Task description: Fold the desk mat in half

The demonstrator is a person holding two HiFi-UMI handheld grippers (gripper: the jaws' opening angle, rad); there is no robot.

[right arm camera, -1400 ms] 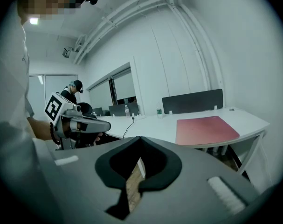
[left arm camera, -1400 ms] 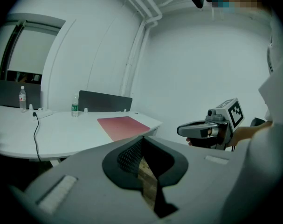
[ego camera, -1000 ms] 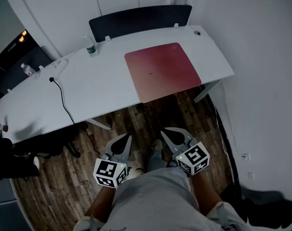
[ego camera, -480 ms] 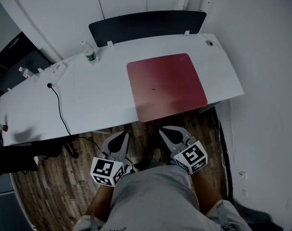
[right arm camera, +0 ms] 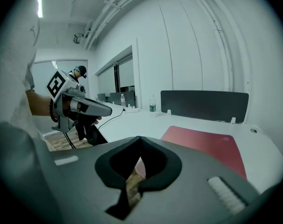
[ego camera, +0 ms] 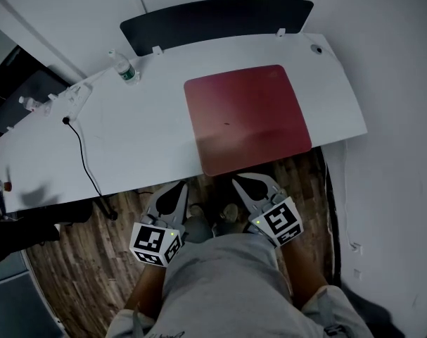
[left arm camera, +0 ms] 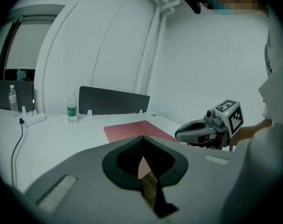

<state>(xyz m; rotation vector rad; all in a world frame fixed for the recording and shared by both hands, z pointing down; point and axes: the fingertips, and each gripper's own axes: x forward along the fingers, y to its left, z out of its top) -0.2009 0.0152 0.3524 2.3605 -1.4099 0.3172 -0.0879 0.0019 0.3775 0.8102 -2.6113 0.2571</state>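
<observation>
A dark red desk mat (ego camera: 247,117) lies flat on the right part of the white desk (ego camera: 143,132), its near edge at the desk's front edge. The mat (left arm camera: 132,130) shows ahead in the left gripper view, and the mat (right arm camera: 206,143) ahead in the right gripper view. My left gripper (ego camera: 176,189) and right gripper (ego camera: 243,183) hang side by side over the wooden floor, just short of the desk's front edge. Both are shut with nothing between their jaws. Neither touches the mat.
A water bottle (ego camera: 124,69) stands at the desk's back, near a white power strip (ego camera: 76,94) with a black cable (ego camera: 79,153) trailing forward. A dark divider panel (ego camera: 213,20) lines the back edge. White walls stand behind and to the right. My legs (ego camera: 220,280) show below.
The view has closed in on the desk: mat and desk edge sit nearer the grippers. Both grippers have stayed low, side by side and shut.
</observation>
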